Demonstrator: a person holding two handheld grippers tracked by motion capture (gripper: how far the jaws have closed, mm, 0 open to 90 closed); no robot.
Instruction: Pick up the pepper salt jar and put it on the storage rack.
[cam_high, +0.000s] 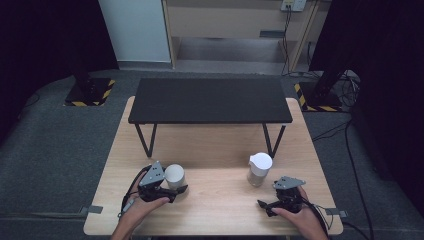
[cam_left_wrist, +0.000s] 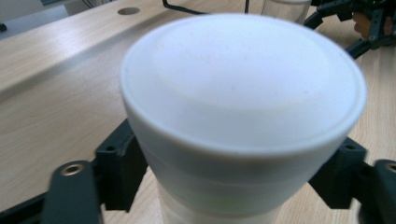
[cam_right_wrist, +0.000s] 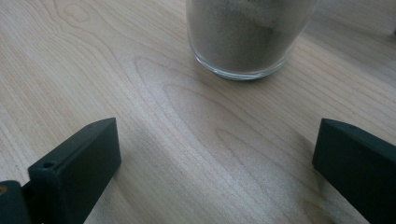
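Left claw (cam_high: 176, 190) clamped on white cup (cam_high: 175, 176), pads pressed on both its sides, at near left of bench (cam_high: 210, 210). Cup upright, apparently not lifted yet. Right claw (cam_high: 266, 206) spread apart, nothing between, near right, just short of glass jar (cam_high: 259, 172) with white lid and sandy fill. Judged early: 1 grasp made, the other not begun. Left to do, likely: closing on the jar, then bringing the 2 together.

My left tongs (cam_high: 176, 191) sit low over the table, jaws pressed on both sides of what they hold. My right tongs (cam_high: 264, 206) rest low, jaws spread wide, nothing between them.
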